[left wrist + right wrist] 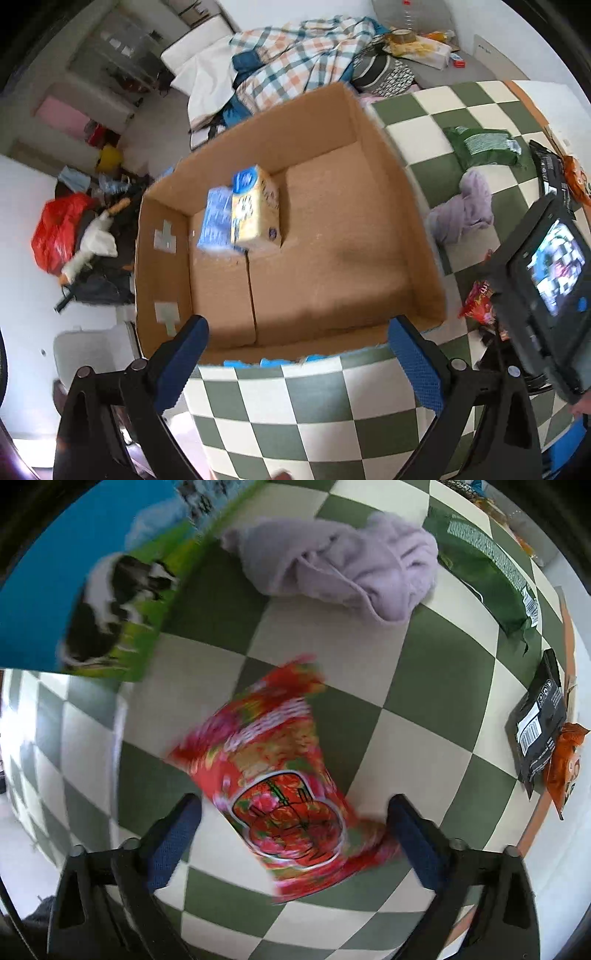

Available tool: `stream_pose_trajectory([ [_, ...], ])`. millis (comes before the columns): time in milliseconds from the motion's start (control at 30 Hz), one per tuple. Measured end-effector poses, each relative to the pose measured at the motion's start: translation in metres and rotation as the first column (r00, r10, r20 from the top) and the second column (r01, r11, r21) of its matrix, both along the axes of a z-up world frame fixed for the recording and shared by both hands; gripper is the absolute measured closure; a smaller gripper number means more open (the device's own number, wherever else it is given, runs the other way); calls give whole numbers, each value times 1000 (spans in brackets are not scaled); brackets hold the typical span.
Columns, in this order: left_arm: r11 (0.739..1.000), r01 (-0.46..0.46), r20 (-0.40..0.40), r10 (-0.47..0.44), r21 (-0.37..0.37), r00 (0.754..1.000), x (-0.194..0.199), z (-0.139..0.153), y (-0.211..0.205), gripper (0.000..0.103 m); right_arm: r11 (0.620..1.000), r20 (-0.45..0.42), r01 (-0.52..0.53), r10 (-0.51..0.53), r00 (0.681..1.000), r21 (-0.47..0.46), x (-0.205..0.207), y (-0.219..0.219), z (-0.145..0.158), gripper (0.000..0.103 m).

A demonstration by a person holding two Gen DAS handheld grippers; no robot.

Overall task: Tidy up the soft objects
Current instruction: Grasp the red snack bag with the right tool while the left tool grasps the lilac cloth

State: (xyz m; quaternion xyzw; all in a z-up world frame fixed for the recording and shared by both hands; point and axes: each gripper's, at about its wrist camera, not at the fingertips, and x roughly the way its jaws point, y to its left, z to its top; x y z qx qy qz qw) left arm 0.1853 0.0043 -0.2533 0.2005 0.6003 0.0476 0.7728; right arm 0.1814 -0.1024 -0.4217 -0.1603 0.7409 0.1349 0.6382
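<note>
Hovering with its jaws spread wide and nothing between them, the left gripper (297, 354) sits over the near edge of an open cardboard box (388, 155) that rests on a green-and-white checkered cloth (295, 413). Inside that box, toward its far left corner, a yellow-and-blue tissue pack (255, 210) stands tilted beside a blue pack (216, 221), both blurred. To the right of the box on the cloth lie a crumpled lavender towel (465, 210) and, farther back, a green snack bag (484, 146). Beyond the box a plaid blanket (295, 62) is heaped on the floor, and a red plastic bag (59, 229) sits among clutter at the left. The right gripper (295, 830) also stands wide open, its two blue-padded fingers (413, 834) on either side of a red flowered snack bag (280, 775) that lies on the cloth, blurred; whether the pads touch it cannot be told. Farther out in the right wrist view the lavender towel (343, 565) lies near the box's printed outer wall (92, 590), which shows a black-and-white cow on grass. The green snack bag (487, 568) lies just right of the towel, and a black packet (539, 720) with an orange packet (565, 760) against it lies at the cloth's right edge.
</note>
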Motion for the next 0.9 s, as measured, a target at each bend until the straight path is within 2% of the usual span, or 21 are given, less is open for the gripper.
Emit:
stream_pose_trajectory([
  [33, 1000, 17, 7, -17, 3, 1000, 2, 3, -5, 4, 1000, -16, 13, -13, 1000, -8, 0, -4, -3, 32],
  [67, 999, 43, 17, -43, 5, 999, 6, 7, -13, 4, 999, -19, 45, -45, 999, -5, 1, -11, -2, 35],
  [167, 991, 132, 30, -132, 4, 991, 21, 15, -36, 3, 980, -46, 199, -199, 979, -24, 5, -49, -2, 47],
  [233, 977, 215, 9, -215, -5, 977, 35, 16, -59, 3, 949, -39, 314, -315, 948, -20, 8, -83, 1, 49],
  [300, 954, 298, -23, -298, 6, 954, 49, 9, -83, 3, 902, -46, 431, -431, 901, -8, 7, -125, 4, 50],
  [400, 898, 439, -108, -435, 12, 894, 69, -14, -123, 4, 849, -76, 528, -526, 847, 15, 2, -169, 5, 51],
  [467, 857, 516, -193, -504, 10, 842, 80, -39, -146, 4, 829, -82, 559, -556, 827, 22, -1, -189, 8, 51],
  [533, 826, 564, -295, -538, 4, 790, 91, -67, -163, 4, 816, -82, 577, -574, 815, 24, -3, -203, 10, 51],
  [633, 800, 600, -405, -547, 4, 733, 102, -105, -174, 4, 788, -92, 614, -609, 788, 43, -2, -220, 12, 52],
  [700, 801, 598, -467, -526, 9, 711, 109, -129, -174, 8, 774, -94, 631, -625, 775, 56, 1, -230, 13, 53],
  [800, 821, 571, -518, -485, 10, 705, 117, -153, -168, 14, 756, -97, 651, -645, 758, 67, 4, -242, 17, 53],
  [867, 845, 534, -550, -451, -10, 703, 120, -166, -163, 42, 753, -91, 654, -648, 756, 70, 5, -245, 19, 54],
  [900, 866, 500, -574, -420, -22, 703, 121, -171, -158, 57, 753, -88, 654, -649, 756, 69, 4, -235, 21, 54],
])
